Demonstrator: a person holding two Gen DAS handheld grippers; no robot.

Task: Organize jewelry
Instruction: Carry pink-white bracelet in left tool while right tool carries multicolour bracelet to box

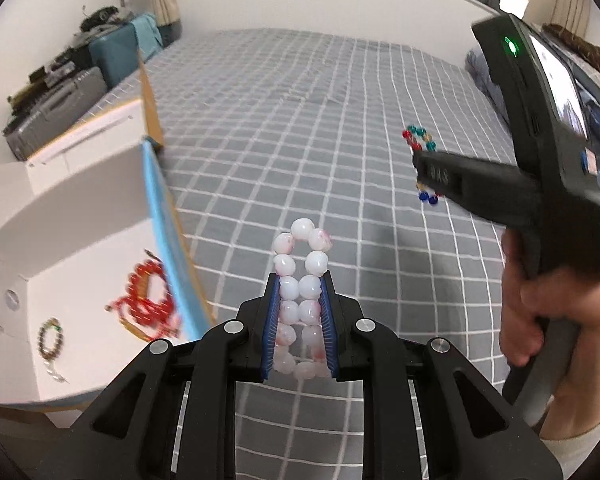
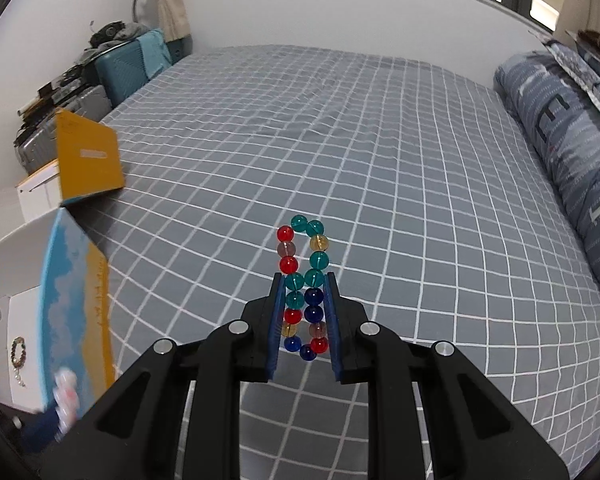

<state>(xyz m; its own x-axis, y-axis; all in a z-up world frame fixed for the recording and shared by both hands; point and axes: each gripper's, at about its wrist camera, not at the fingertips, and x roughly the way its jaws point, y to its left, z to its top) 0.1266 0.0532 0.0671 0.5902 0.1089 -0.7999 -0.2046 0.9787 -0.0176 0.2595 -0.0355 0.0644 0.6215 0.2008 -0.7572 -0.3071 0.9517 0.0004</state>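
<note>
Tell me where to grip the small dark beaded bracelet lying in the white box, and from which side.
Take the small dark beaded bracelet from above, jaws straddling one side of its loop. It lies flat on the floor of the white box, apart from the red beaded strands, so a top-down pinch probably suits; the box walls block a sideways approach.

Both wrist views close above the checked bed (image 1: pixel 300 120), facing the far wall, sharing the open box (image 2: pixel 76 280)

White-pink bead bracelet (image 1: pixel 300 300) and multicolored bead bracelet (image 2: pixel 305 288) — both squeezed flat, aloft.
</note>
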